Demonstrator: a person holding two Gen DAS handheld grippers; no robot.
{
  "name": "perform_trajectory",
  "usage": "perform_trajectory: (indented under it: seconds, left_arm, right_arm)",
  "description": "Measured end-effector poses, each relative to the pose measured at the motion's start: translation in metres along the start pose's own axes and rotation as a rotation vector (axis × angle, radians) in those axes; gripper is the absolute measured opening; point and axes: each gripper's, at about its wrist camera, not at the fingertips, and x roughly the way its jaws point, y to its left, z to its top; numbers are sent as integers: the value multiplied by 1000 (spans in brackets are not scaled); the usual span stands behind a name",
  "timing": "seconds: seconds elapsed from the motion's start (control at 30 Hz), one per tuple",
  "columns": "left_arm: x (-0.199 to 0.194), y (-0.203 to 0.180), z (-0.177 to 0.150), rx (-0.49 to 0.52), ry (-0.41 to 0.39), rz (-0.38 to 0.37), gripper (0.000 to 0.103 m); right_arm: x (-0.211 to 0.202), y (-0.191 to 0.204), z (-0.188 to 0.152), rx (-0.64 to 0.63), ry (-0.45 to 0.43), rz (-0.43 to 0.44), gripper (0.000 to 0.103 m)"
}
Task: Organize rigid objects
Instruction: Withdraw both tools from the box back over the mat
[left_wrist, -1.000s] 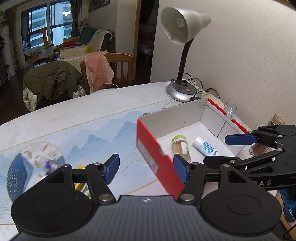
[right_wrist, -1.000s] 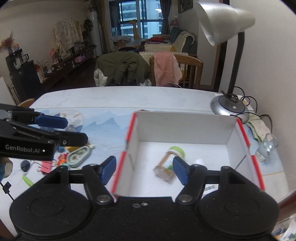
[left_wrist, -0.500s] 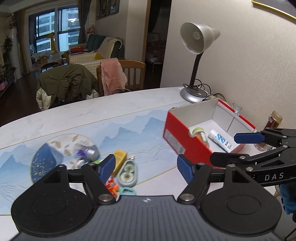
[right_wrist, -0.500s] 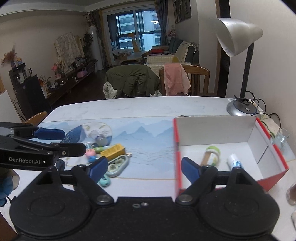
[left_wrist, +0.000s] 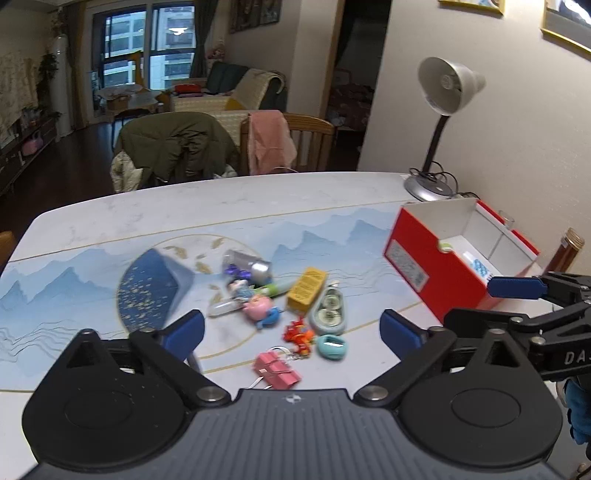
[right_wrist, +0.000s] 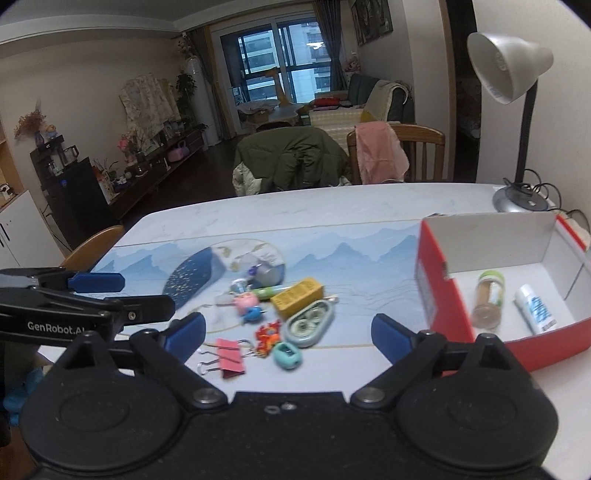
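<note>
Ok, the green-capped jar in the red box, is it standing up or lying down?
Lying down. In the right wrist view the green-capped jar rests on its side on the white floor of the red box, beside the white tube.

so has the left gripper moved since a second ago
Yes: the left gripper pulled back and left from the red box, judged against the lamp.

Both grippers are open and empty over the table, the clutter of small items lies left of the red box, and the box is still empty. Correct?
Not quite: the red box is not empty. The right wrist view shows a small jar and a white tube lying inside it. The rest holds: the left gripper and right gripper are open and empty.
</note>
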Motion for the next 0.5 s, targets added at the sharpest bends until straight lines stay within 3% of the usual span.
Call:
perform_trajectory:
  seconds: [0.23,0.5]
  left_arm:
    - [-2,41,-16,-63,-27,32,103]
    - [14,83,-38,-124,19,103,103]
  right_arm:
    - [15,29,-9,5,19,16,102]
    - [42,55,-30,-63,105,43,102]
